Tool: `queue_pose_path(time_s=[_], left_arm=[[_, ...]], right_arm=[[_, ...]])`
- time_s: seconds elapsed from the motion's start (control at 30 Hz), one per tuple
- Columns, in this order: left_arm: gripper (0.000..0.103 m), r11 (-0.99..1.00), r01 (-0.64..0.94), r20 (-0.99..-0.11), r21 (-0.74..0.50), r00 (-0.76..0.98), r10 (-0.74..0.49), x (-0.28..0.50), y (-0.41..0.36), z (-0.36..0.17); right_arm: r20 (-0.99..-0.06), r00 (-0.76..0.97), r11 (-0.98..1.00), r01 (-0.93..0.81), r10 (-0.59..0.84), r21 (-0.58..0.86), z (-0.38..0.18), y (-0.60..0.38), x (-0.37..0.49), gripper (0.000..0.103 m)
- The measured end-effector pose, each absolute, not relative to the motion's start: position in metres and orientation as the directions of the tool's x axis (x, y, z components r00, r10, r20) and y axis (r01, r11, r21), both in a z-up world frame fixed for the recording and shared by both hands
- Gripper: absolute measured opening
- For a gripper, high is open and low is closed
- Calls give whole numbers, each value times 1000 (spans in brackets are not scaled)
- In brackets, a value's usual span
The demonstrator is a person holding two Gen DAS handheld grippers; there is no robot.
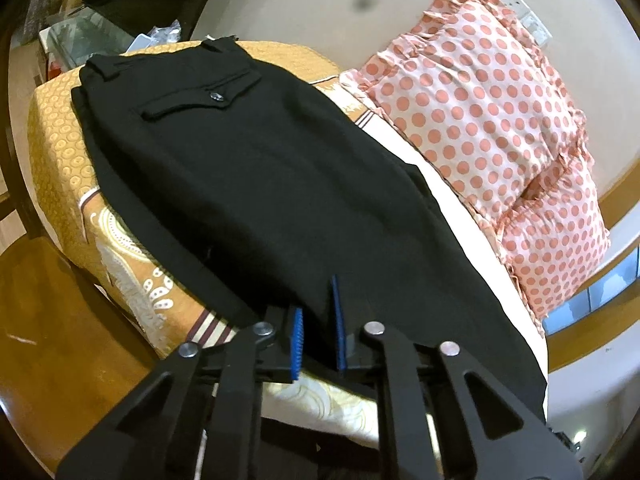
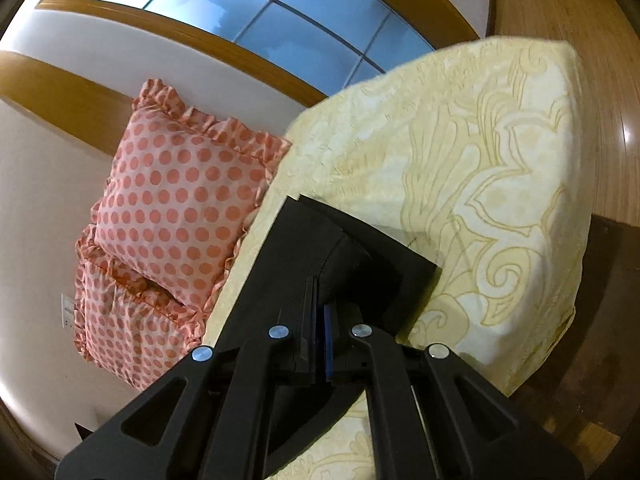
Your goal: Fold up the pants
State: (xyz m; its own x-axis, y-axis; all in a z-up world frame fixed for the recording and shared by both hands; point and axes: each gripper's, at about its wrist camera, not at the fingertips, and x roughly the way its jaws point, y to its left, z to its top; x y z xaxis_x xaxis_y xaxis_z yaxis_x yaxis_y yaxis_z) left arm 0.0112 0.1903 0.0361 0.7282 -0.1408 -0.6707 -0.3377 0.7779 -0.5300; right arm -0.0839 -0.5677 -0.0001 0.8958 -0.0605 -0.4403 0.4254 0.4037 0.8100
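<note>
The bed point(image 1: 60, 152) carries the black pants point(image 1: 240, 184), laid flat with the waistband at the far end. The left claw point(image 1: 318, 336) is seen pinched on the pants near the leg end; the right claw point(image 2: 320, 340) is closed on the hem. Both grips should be lifted together and kept level, so the fold lands square. No readable writing is seen.

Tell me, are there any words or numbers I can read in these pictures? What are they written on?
None can be read.
The black pants show only a pocket button, no label.
The spotted pillows and the patterned bedcover carry dots and swirls, no letters.
The wall switch plate is too small and blurred to show any marking.
The clutter beyond the bed is too blurred to read.
</note>
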Motion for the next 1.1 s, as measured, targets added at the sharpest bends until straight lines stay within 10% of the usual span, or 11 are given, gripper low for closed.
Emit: queue_pose_path(time_s=[0.37,0.47,0.53,0.57,1.1], left_arm=[[17,820,-316,-676,-477,728,-113,-2,187,28],[52,821,-349,-645,-452,764,-30,-15,190,38],[68,814,-412,-594,-410,798,105,-30,195,50],[70,813,-438,-549,-384,816,181,-39,197,59],[88,937,-238,-601,-257,799,38,23,141,43]], right_arm=[[-533,840,438,520,-104,733,-6,-561,-86,3],[-535,831,432,542,-151,721,2,-566,-98,26],[-513,830,429,554,-220,713,10,-569,-111,73],[-508,823,433,566,-254,701,13,-570,-116,77],[-496,867,689,387,-45,613,4,-503,-72,45]])
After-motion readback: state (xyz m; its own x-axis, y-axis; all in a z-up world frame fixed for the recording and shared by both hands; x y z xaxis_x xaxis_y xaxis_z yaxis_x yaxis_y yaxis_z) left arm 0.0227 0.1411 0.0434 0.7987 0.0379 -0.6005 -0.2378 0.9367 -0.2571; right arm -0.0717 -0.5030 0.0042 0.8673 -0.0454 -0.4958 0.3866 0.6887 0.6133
